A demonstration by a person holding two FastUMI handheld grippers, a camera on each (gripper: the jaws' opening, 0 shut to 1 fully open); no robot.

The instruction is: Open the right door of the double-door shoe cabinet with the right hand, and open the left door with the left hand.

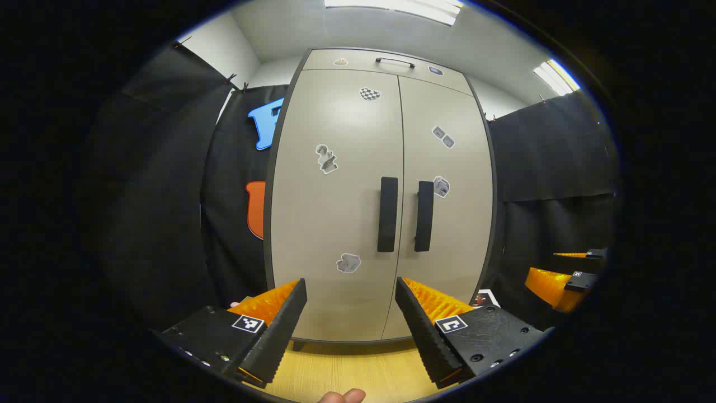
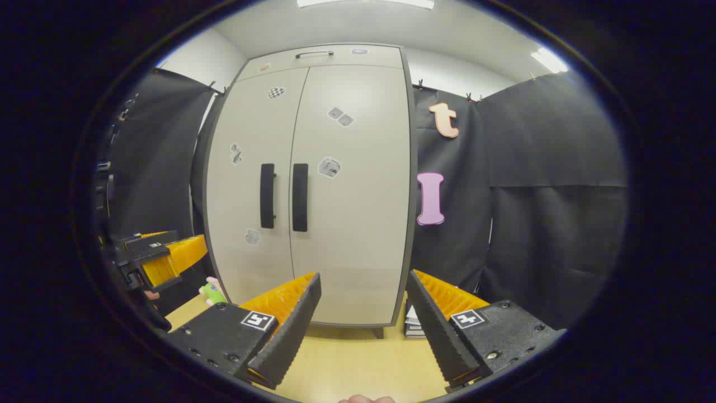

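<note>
Ahead of both grippers stands the shoe cabinet point(image 1: 380, 196), doors shut; the left gripper point(image 1: 351, 313) and right gripper point(image 2: 363, 310) hang wide open and empty, well short of the handles, likely lining up. Right gripper view adds papers point(image 2: 414, 324) beside the cabinet's foot

A pale wood-grain floor point(image 2: 358, 358) carries the shoe cabinet point(image 2: 352, 268) on short feet, ahead of the right tongs point(image 2: 363, 302); a small stack (papers, perhaps) point(image 2: 414, 327) lies beside its right foot.
</note>
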